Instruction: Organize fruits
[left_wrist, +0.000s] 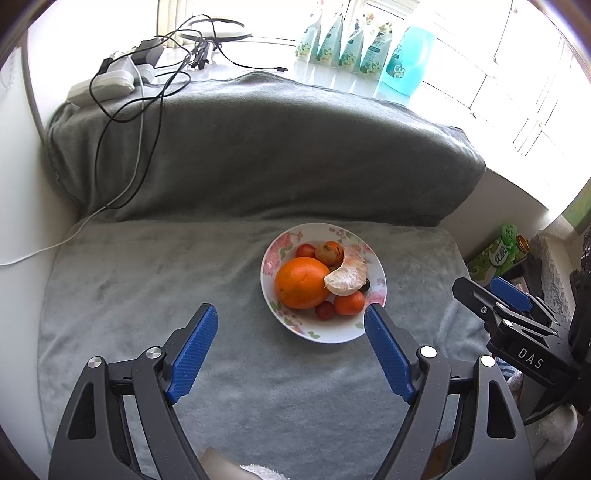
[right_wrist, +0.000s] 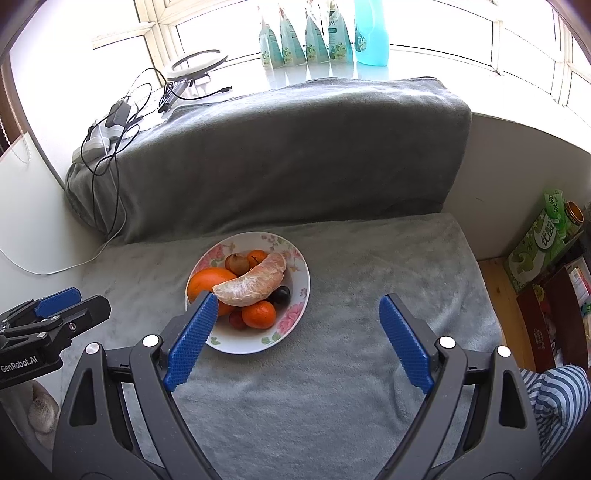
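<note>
Both ribbed-padded grippers, left gripper (left_wrist: 291, 317) and right gripper (right_wrist: 297, 310), are hanging wide open, gripping nothing, above the round floral bowl (left_wrist: 347, 334) holding 1 glossy orange (left_wrist: 301, 282).

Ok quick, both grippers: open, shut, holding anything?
Left gripper: jaws open, holding nothing, short of the fruit bowl.
Right gripper: jaws open, holding nothing.
</note>
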